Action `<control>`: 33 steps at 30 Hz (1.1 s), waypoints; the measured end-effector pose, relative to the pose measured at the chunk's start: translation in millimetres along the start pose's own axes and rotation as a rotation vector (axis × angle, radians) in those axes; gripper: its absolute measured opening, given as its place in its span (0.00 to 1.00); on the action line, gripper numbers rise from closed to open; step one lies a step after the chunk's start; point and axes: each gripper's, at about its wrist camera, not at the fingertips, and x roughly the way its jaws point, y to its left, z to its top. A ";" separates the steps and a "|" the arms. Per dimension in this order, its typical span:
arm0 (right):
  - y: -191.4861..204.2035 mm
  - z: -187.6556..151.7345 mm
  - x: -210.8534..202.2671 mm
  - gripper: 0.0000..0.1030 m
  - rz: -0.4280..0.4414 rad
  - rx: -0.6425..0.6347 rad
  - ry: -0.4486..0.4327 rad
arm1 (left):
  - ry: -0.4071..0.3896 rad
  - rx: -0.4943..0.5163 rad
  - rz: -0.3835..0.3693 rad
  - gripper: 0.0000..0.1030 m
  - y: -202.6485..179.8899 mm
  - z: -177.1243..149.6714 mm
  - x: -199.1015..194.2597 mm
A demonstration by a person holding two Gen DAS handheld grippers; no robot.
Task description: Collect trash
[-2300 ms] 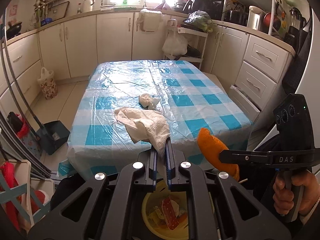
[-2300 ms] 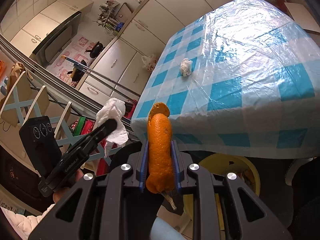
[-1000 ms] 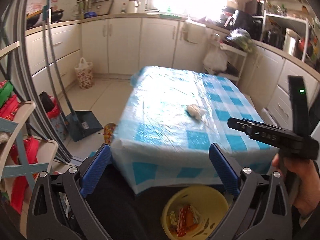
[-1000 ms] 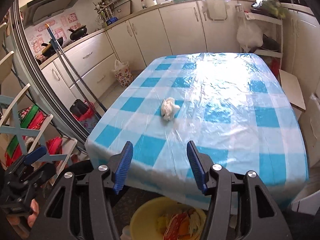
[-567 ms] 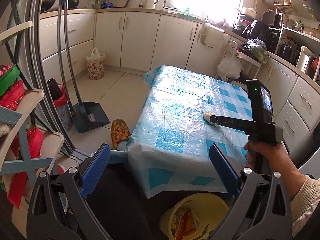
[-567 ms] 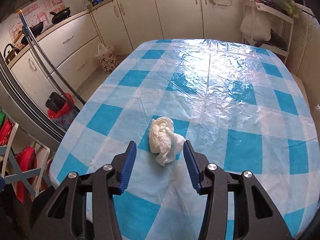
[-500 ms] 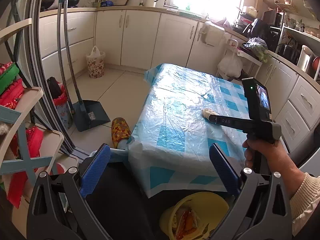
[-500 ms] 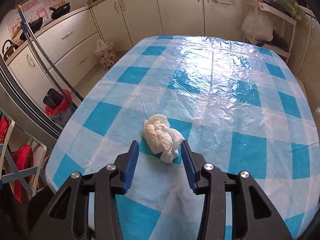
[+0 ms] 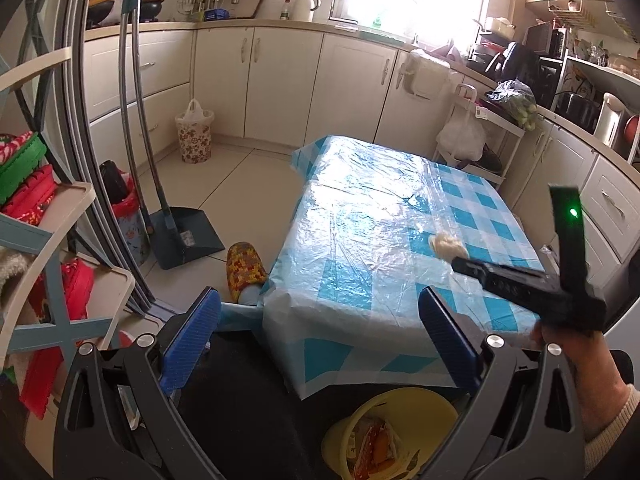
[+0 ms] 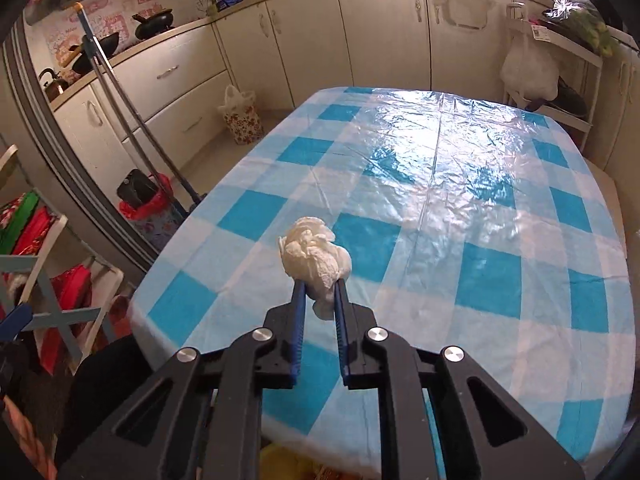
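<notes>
Right gripper (image 10: 319,288): angled down over table, jaws closing, we see pads pinching crumpled tissue (image 10: 314,258)
Tissue: table (image 10: 500,208) near-left corner area
Left gripper (image 9: 320,332): spread, nothing between

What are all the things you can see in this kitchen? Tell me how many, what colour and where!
crumpled tissue: one, white, on the table between the right claw's pads
table: one, blue-and-white checked cover under clear plastic, middle of the kitchen
bucket: one, yellow, on the floor below the table's near edge, trash inside
dustpan: one, dark, on the floor left of the table
slipper: one, flowery red and yellow, on the floor by the table's corner
flowery bin: one, white bag inside, by the cupboards
left claw: one, black with blue pads, open, nothing in it
right claw: one, black with blue pads, closing on the tissue
hand: one, holding the right claw's handle
</notes>
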 end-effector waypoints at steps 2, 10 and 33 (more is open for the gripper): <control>5.6 -22.8 -21.0 0.15 0.032 -0.015 0.016 | -0.014 0.006 -0.008 0.93 -4.3 2.2 -6.7; 30.7 -130.0 -23.2 0.18 0.039 -0.120 0.288 | -0.011 0.051 -0.054 0.93 -28.0 0.3 -25.8; 7.9 -117.3 -207.8 0.92 -0.178 0.202 -0.370 | -0.022 0.293 -0.042 0.93 -96.0 -23.3 -110.8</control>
